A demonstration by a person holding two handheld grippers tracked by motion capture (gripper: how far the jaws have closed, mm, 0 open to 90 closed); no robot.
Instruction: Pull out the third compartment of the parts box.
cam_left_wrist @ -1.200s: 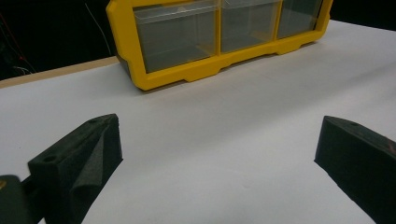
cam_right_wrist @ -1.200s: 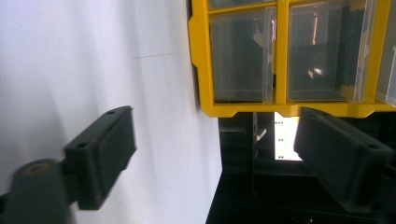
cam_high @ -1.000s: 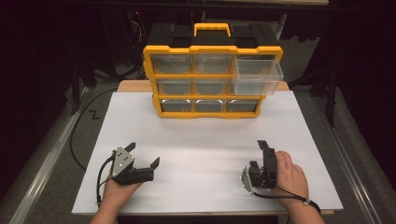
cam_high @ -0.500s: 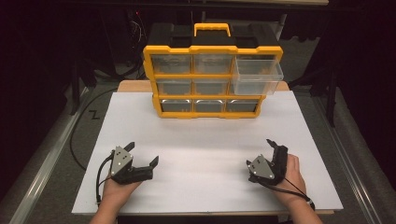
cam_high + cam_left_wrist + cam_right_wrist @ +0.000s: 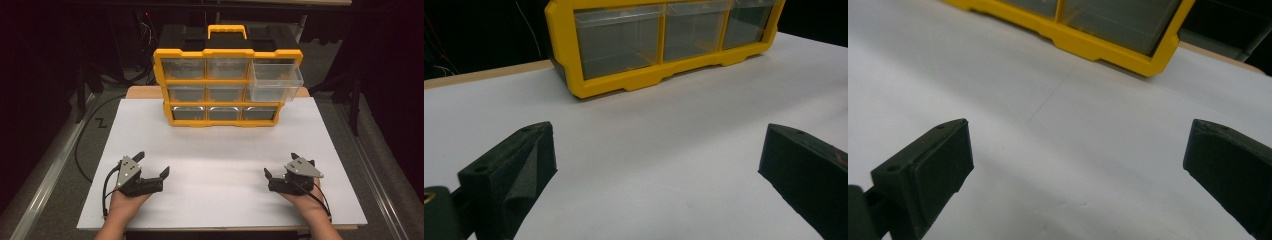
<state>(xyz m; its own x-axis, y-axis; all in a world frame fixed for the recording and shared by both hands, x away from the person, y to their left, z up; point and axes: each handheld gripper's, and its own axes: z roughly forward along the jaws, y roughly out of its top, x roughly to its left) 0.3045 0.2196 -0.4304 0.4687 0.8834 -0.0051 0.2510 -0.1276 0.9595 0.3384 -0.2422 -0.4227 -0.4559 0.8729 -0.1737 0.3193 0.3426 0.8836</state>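
Observation:
A yellow drawer cabinet [image 5: 227, 85] with clear drawers stands at the back middle of the white board [image 5: 225, 150]. Its top right drawer [image 5: 276, 80] is pulled out toward me and looks empty. My left gripper [image 5: 152, 163] rests near the front left of the board, open and holding nothing. At the front right, my right gripper [image 5: 281, 165] lies open and empty, its grey plate facing up. In the left gripper view the cabinet's bottom row [image 5: 659, 40] lies ahead of the spread jaws of my left gripper [image 5: 656, 150]. The right gripper view shows my right gripper [image 5: 1078, 150] aimed at the cabinet's lower right corner [image 5: 1128, 45].
A wooden tabletop edge [image 5: 142, 92] shows behind the white board. A black cable [image 5: 82, 145] loops over the floor at the left. Metal rails [image 5: 380, 180] run along both sides of the table. Bare white board lies between the grippers and the cabinet.
My right gripper has rolled from standing on edge to lying flat with its plate up, and has settled slightly to the right. The left gripper has stayed where it was.

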